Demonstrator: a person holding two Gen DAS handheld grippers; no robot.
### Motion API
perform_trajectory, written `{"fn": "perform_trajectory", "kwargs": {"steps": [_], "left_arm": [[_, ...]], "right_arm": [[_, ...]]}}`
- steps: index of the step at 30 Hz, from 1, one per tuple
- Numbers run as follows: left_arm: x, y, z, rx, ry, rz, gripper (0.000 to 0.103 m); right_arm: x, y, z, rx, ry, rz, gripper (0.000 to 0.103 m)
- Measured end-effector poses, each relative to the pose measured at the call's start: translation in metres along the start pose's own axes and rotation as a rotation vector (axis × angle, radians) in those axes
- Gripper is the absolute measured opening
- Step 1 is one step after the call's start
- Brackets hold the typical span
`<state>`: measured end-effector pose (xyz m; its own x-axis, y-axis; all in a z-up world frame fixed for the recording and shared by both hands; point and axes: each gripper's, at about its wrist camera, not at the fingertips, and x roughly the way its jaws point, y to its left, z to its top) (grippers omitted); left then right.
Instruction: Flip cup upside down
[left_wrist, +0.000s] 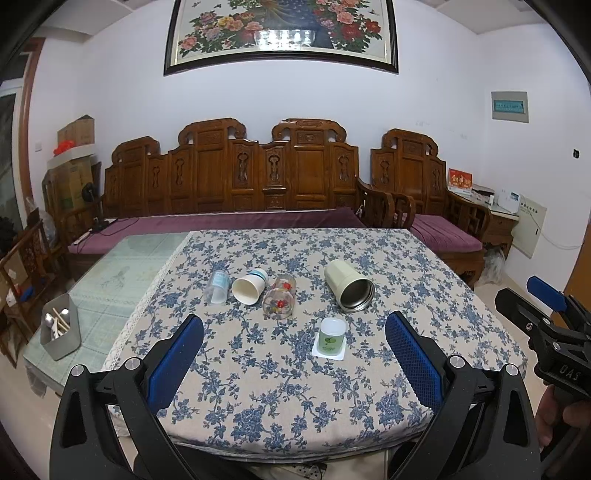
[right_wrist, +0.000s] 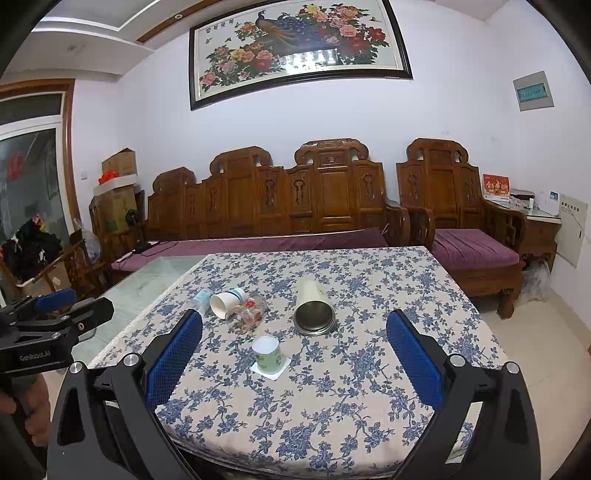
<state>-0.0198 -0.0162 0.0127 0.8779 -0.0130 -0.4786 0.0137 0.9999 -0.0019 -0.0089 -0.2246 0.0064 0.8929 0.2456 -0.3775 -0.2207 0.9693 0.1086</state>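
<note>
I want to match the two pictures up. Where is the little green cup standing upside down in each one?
Left wrist view: the little green cup stands just right of centre, between the blue pads.
Right wrist view: the little green cup stands left of centre.
Shared landmark: the cream metal tumbler lying on its side just behind it.

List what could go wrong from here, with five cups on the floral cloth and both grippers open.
1. The clear glass tumbler with red flowers touches the white paper cup; grabbing one may roll the other.
2. The cream steel-lined tumbler lies on its side and could roll.
3. The small green yogurt cup already stands inverted.
</note>
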Motion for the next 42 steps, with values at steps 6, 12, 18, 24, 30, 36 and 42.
{"fn": "perform_trajectory", "kwargs": {"steps": [6,12,18,24,30,36,42], "left_arm": [[0.0015,-0.002,-0.0008,0.001,0.003,0.003,0.095],[0.0022,-0.0019,-0.0019,-0.001,0.005,0.003,0.095],[0.0027,-0.0017,-0.0025,-0.001,0.005,0.003,0.095],[0.0026,-0.0017,-0.0026,-0.002,0.005,0.003,0.095],[0.0026,-0.0018,-0.0028,-0.002,0.004,0.004,0.095],[0.0029,-0.0024,-0.0028,-0.001,0.005,0.004,0.095],[0.0025,-0.0015,-0.0033,-0.002,0.004,0.003,0.095]], "right_arm": [[-0.0001,-0.0003,0.0001,0.001,0.0,0.001,0.1],[-0.0001,-0.0009,0.0,0.001,0.0,0.001,0.1],[-0.0004,-0.0005,0.0002,0.001,0.001,0.001,0.1],[-0.0003,-0.0007,0.0,0.002,0.001,0.0,0.1],[-0.0004,-0.0009,-0.0001,0.003,0.0,0.0,0.1],[-0.0005,-0.001,0.0,0.004,0.001,0.001,0.1],[-0.0008,-0.001,0.0002,0.004,0.001,0.001,0.1]]}}
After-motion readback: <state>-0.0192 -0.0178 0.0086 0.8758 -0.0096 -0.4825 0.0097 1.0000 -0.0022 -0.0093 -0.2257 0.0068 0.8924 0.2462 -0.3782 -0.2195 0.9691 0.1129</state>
